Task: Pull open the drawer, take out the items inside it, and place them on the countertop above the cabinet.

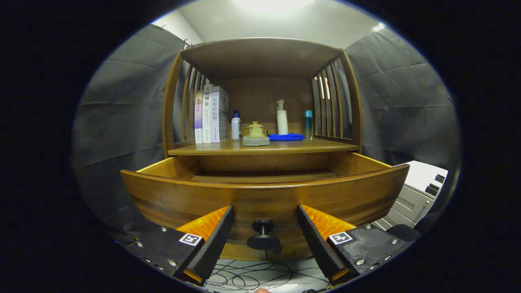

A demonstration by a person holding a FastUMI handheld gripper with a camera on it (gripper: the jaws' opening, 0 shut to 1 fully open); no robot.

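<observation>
The drawer (264, 195) of the cabinet (260, 57) stands pulled out toward the gripper (264, 228). Its knob (263, 236) sits between the 2 fingers, which are spread apart and do not touch it, so they are released and grasp nothing. The inside of the drawer is seen only at a shallow angle: a strip of its floor shows behind the front panel, and it is not possible to tell what items lie in it or how many.

The step in hand seems to be the change from pulling to taking out. To do it well, the gripper should probably rise above the front panel and tilt downward, so that the inside comes into sight before any reach. The fingers should stay wide until an item is between them. The front panel is tall, so a low approach could knock against its edge.

On the worktop (260, 147) above the drawer stand 3 books (211, 116), 1 white bottle (236, 127) with a blue cap, 1 small lidded pot (256, 131) on a stone base, 1 pump bottle (282, 119), 1 blue cloth (286, 137) and 1 blue-topped bottle (308, 124). Free space for the items seems to remain along the front edge of the worktop.
</observation>
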